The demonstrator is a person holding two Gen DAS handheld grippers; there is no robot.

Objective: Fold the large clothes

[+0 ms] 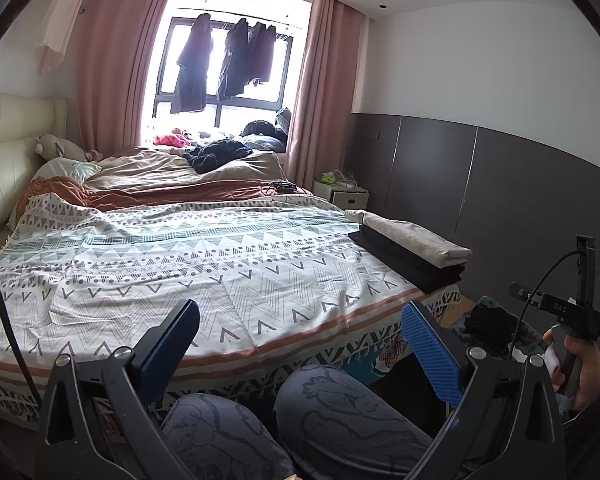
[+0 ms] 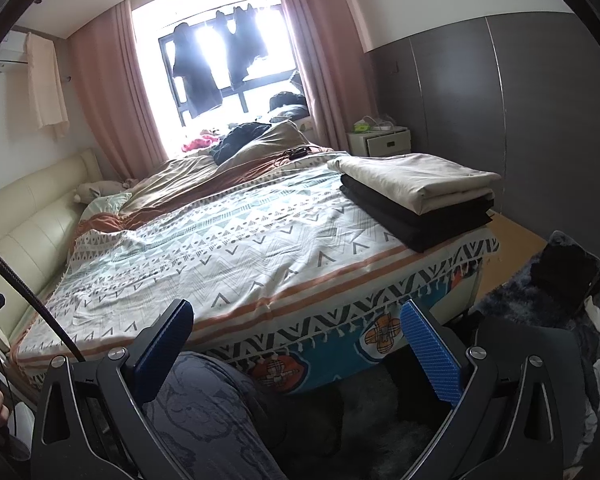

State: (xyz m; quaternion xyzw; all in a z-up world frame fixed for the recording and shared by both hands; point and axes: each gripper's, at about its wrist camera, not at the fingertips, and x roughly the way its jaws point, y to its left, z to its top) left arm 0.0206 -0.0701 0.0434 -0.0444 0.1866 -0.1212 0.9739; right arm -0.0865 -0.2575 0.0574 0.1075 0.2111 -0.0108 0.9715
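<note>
At the foot of the bed (image 1: 180,264), my left gripper (image 1: 298,344) and right gripper (image 2: 296,340) hang wide and empty; folded clothes (image 2: 420,196) are stacked at right, and I judge the next garment must come from the floor pile (image 2: 596,320), lower right.

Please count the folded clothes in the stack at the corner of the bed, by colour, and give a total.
Beige folded cloth, on top of the stack: 1
Black folded cloth, under it, resting on the patterned bedspread: 1, as far as the layers can be told apart
Total: 2

Both the left gripper and the right gripper are open and hold nothing.
</note>
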